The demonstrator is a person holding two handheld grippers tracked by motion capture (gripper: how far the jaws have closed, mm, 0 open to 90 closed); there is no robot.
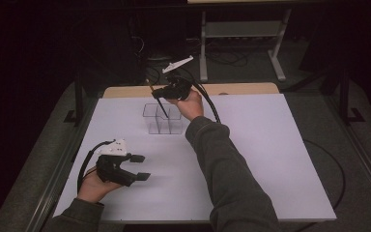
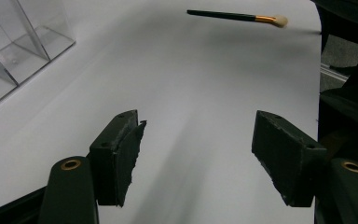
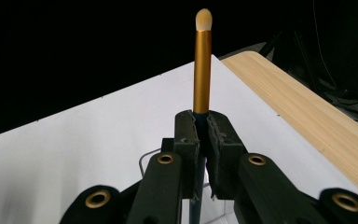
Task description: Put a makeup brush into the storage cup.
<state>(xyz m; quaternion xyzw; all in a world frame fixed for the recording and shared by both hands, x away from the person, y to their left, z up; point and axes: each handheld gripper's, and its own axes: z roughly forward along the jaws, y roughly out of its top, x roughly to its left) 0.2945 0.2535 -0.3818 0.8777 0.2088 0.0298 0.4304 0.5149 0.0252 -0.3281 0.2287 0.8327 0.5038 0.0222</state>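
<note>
Near left, the left gripper [image 1: 136, 167] rests on the white table [image 1: 270, 159] with jaws spread and nothing between them, while farther off the right gripper [image 1: 158, 94] pinches a brush [image 3: 202, 65] over the clear organizer [image 1: 163, 118], handle reaching into it.

The white table top [image 1: 251, 159] lies open between the two hands and to the right of the sleeve [image 1: 227, 164]. The clear divided organizer [image 1: 163, 119] stands at centre rear as the main obstruction. A second brush [image 2: 235, 17] lies flat, apparently near the table's edge.
</note>
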